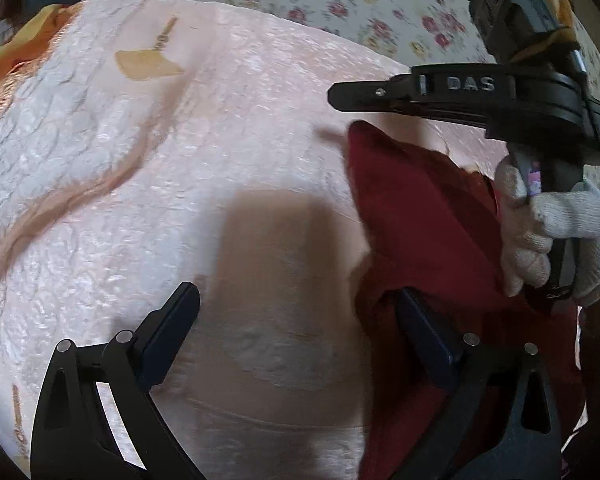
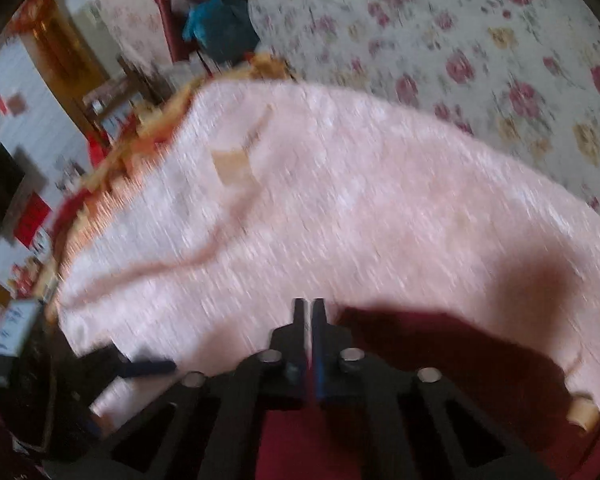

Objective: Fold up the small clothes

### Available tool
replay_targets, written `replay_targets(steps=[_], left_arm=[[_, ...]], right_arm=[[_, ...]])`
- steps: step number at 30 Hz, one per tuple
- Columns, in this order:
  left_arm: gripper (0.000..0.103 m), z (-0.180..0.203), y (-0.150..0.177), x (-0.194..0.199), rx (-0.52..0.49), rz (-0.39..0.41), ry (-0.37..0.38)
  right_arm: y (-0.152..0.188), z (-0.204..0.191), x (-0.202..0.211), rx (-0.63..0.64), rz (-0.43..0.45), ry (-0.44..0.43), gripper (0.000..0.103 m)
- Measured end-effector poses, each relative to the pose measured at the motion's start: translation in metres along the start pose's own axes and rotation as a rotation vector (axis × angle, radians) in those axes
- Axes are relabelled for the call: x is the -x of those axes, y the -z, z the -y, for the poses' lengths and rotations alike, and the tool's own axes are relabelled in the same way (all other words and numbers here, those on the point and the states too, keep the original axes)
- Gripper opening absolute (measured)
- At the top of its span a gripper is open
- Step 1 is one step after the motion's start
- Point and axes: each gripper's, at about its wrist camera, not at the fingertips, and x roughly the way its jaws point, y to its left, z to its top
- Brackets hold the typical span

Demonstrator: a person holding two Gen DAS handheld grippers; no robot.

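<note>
A dark red garment [image 1: 428, 220] lies crumpled on the pink textured cover [image 1: 140, 160], at the right of the left wrist view. My left gripper [image 1: 296, 304] hangs open over the cover, and its right finger [image 1: 424, 332] is over the garment's left edge. My right gripper [image 1: 334, 94] reaches in from the upper right, held by a white-gloved hand [image 1: 560, 224]. Its jaws are shut just above the garment's raised corner, and I see nothing between them. In the blurred right wrist view the right gripper [image 2: 309, 304] is shut, with the garment [image 2: 440, 352] below and to its right.
A floral bedsheet [image 1: 340, 4] lies beyond the pink cover [image 2: 340, 200]. Orange cloth [image 1: 4, 60] shows at the cover's far left edge. Furniture and clutter [image 2: 40, 120] stand past the bed's left side. A tan label patch [image 1: 148, 62] sits on the cover.
</note>
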Motion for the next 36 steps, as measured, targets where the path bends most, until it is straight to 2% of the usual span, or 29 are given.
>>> replay_targets(steps=[1, 3, 6, 10, 11, 12, 14, 15, 17, 20, 22, 23, 24, 27, 33, 36], left_arm=[[0.099, -0.005, -0.001, 0.001, 0.014, 0.014, -0.027], [0.099, -0.011, -0.002, 0.001, 0.04, 0.01, -0.029], [0.099, -0.017, 0.0, 0.005, 0.079, 0.005, 0.025], [0.099, -0.012, 0.003, 0.018, 0.057, 0.031, 0.076], [0.099, -0.009, 0.004, 0.021, 0.043, 0.034, 0.09], [0.099, -0.005, 0.004, 0.02, 0.034, 0.035, 0.098], [0.099, 0.003, 0.004, 0.018, 0.004, 0.031, 0.105], [0.099, 0.006, 0.002, 0.015, -0.009, 0.029, 0.106], [0.099, 0.012, 0.002, 0.012, -0.029, 0.017, 0.118], [0.099, 0.016, 0.0, 0.006, -0.044, -0.005, 0.116], [0.099, 0.017, 0.001, 0.003, -0.051, -0.015, 0.094], [0.099, 0.016, 0.001, 0.002, -0.049, -0.016, 0.086], [0.099, 0.014, 0.001, 0.002, -0.044, -0.015, 0.08], [0.099, 0.005, -0.003, 0.007, -0.006, 0.011, 0.069], [0.099, -0.011, -0.006, 0.016, 0.062, 0.065, 0.068], [0.099, -0.006, -0.007, 0.016, 0.054, 0.067, 0.088]], right_arm=[[-0.004, -0.002, -0.005, -0.003, 0.003, -0.002, 0.001], [-0.008, -0.006, -0.014, -0.009, -0.003, 0.036, 0.001], [-0.006, -0.003, 0.002, -0.033, 0.03, 0.032, 0.002], [0.008, 0.002, 0.034, 0.007, -0.021, 0.053, 0.005], [0.014, 0.006, 0.038, 0.016, -0.043, 0.064, 0.012], [0.02, 0.01, 0.038, 0.018, -0.067, 0.068, 0.03], [0.031, 0.017, 0.033, 0.013, -0.104, 0.058, 0.06], [0.035, 0.02, 0.031, 0.007, -0.115, 0.05, 0.062], [0.04, 0.029, 0.024, -0.009, -0.124, 0.064, 0.062], [0.043, 0.036, 0.016, -0.031, -0.119, 0.02, 0.061], [0.043, 0.035, 0.009, -0.007, -0.115, 0.047, 0.04], [0.043, 0.033, 0.004, 0.015, -0.12, 0.065, 0.026], [0.043, 0.03, 0.001, 0.029, -0.12, 0.073, 0.017], [0.038, 0.016, 0.002, 0.101, -0.078, 0.096, 0.006], [0.021, 0.007, -0.013, 0.088, -0.033, 0.085, 0.004], [0.021, 0.006, -0.021, 0.069, -0.035, 0.091, 0.004]])
